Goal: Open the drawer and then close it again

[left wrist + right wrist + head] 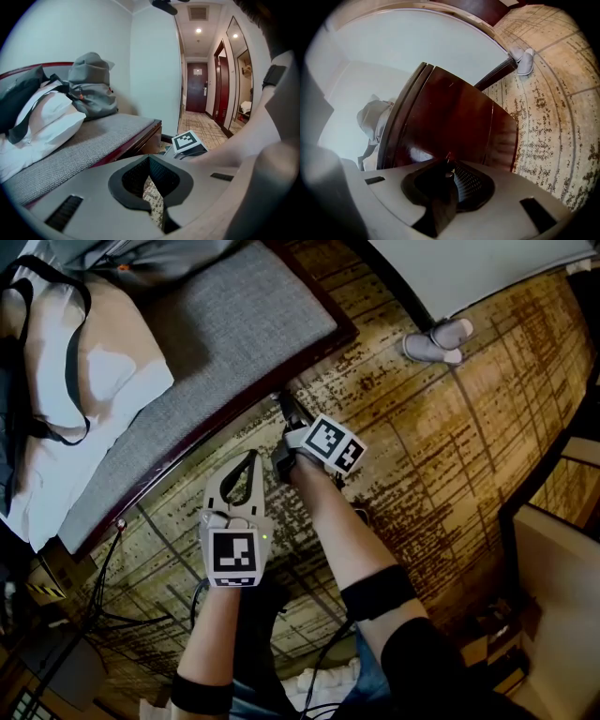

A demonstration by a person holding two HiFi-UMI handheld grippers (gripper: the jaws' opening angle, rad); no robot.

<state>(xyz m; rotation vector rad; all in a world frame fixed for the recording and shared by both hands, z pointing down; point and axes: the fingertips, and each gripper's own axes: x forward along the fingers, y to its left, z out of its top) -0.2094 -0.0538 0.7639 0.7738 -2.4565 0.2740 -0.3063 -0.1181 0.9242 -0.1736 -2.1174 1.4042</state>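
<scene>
Right gripper [449, 163] jaws: clamped on a small pull [448, 157] on the drawer front [450, 117]. The pull is dark and mostly covered by the pads, so its shape is not readable.

Left gripper [249, 461] jaws: pressed together and holding nothing, over the carpet [441, 446] just out from the bench [149, 131].

Drawer: set in the bench's dark red front face. In the head view the cushion [234, 324] overhang hides it. Whether it stands proud of the frame cannot be told.

Drawer front faces out from the bench toward the carpet; its long axis runs along the bench's front edge.

On the bench: grey cushion, white pillow [84, 399], grey backpack [91, 86].

Past the bench's end: white wall and pale slippers [436, 341] on patterned carpet. A corridor with a dark door [198, 86] lies farther off.
</scene>
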